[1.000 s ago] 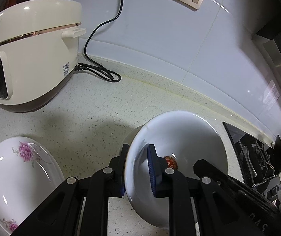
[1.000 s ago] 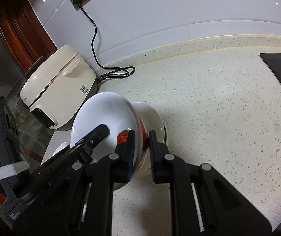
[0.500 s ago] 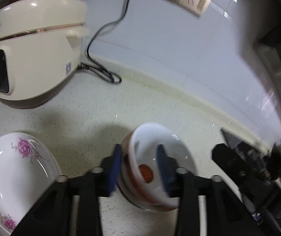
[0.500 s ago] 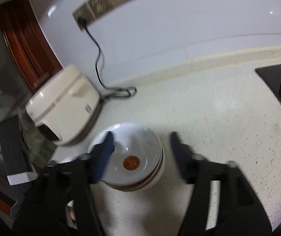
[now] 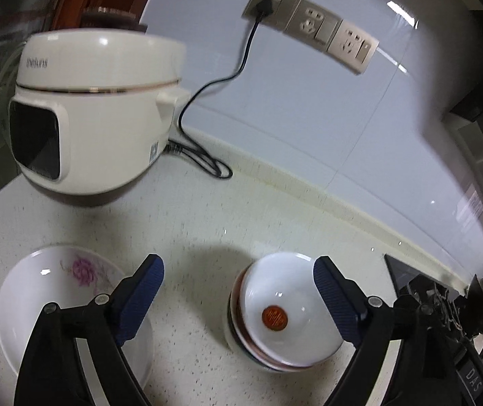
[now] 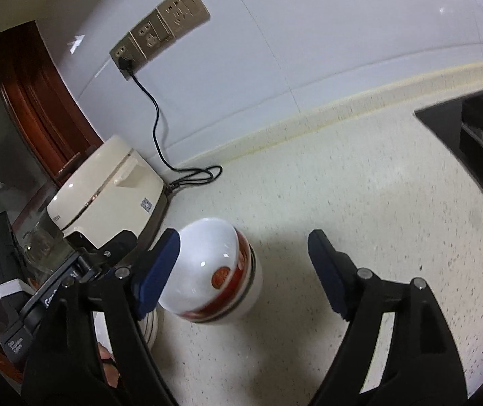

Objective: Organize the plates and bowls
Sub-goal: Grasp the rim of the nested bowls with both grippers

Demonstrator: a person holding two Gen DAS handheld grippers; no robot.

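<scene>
- Left wrist view: the left gripper [image 5: 238, 291] points down at the countertop [image 5: 187, 223], its jaws opening wide and pinching nothing. A second ago they clamped the bowl's rim. The stacked bowls [image 5: 280, 314] sit lower centre, free of both pads; the flowered plate [image 5: 55, 291] lies lower left.
- Right wrist view: the right gripper [image 6: 241, 270] is likewise opening, having let go; the bowl stack [image 6: 214, 274] rests tilted near its left pad.

A white bowl [image 5: 280, 311] with a red medallion sits nested in a red-banded bowl [image 6: 241, 291], upright on the table. At its nine o'clock lies a white pink-flowered plate [image 5: 55, 291].
</scene>
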